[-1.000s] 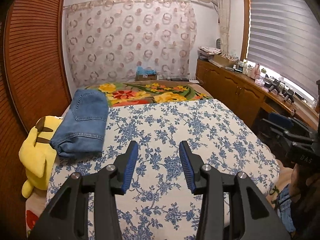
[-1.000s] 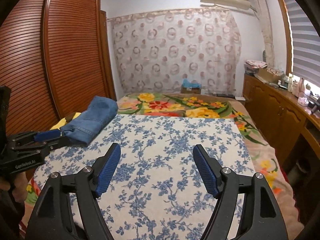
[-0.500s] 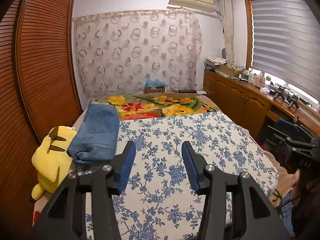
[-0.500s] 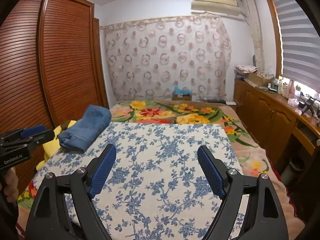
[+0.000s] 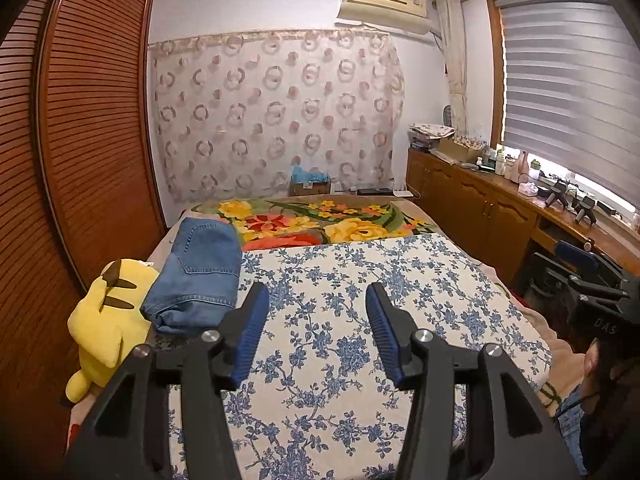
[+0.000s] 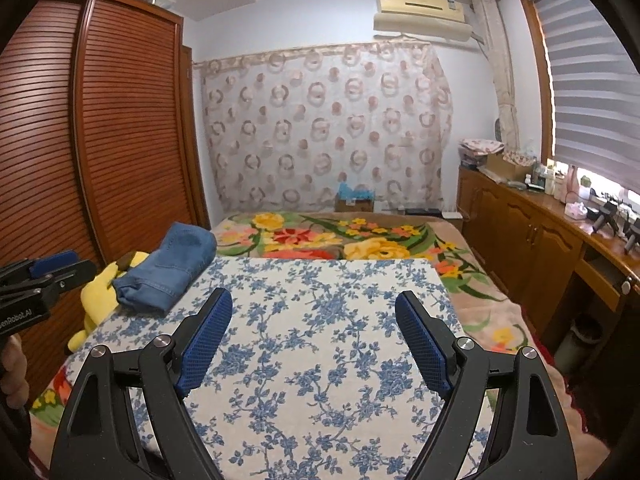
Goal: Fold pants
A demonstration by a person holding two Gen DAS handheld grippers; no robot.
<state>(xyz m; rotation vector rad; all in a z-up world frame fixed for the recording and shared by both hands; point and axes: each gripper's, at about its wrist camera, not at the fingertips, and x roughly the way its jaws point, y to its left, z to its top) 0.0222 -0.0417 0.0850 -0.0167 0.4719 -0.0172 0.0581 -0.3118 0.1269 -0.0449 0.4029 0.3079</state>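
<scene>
Folded blue jeans point(image 5: 200, 272) lie at the left edge of the bed, partly on the blue-flowered white sheet point(image 5: 360, 288); they also show in the right wrist view point(image 6: 168, 268). My left gripper point(image 5: 314, 298) is open and empty, held above the sheet to the right of the jeans. My right gripper point(image 6: 314, 308) is open and empty above the middle of the sheet. The left gripper shows at the left edge of the right wrist view point(image 6: 40, 276), and the right gripper at the right edge of the left wrist view point(image 5: 588, 272).
A yellow plush toy point(image 5: 108, 320) lies beside the jeans by the louvred wooden wardrobe point(image 5: 80, 140). A flowered blanket point(image 5: 320, 224) covers the far end of the bed. A wooden cabinet and counter point(image 5: 500, 208) run along the right, under the window.
Both grippers have risen and tilted up, so more wall and ceiling show. Both stay open and empty. The jeans have not moved.
</scene>
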